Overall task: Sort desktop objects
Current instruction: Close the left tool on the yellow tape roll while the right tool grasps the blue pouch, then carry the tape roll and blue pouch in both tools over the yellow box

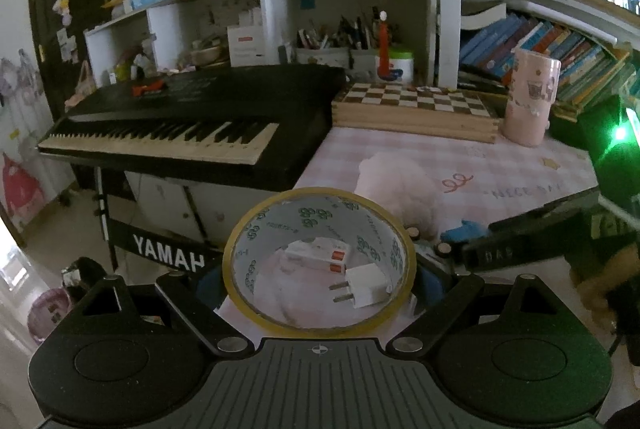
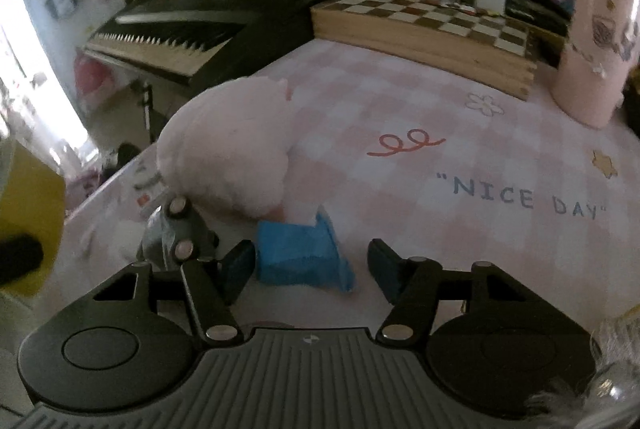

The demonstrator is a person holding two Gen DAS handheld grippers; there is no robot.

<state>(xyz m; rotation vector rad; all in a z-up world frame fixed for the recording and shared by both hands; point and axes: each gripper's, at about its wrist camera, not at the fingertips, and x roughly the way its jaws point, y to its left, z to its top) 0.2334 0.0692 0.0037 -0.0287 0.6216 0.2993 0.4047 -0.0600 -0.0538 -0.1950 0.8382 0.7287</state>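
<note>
**Right claw set around blue block, tape roll held in left**

Right claw [image 2: 310,271] lowered over blue block [image 2: 300,259] on pink checked bench [image 2: 460,117], jaws parted either side; left pad touching or nearly so, right pad clear. Left claw [image 1: 320,269] spread wide, pinching tape roll [image 1: 319,261] above bench edge; white plug [image 1: 362,287] seen through its hole. Pink plush toy [image 2: 228,145] just behind block. Pick-up step apparently in hand. Next, probably: closing squarely on block, lifting clear of toy.
</note>
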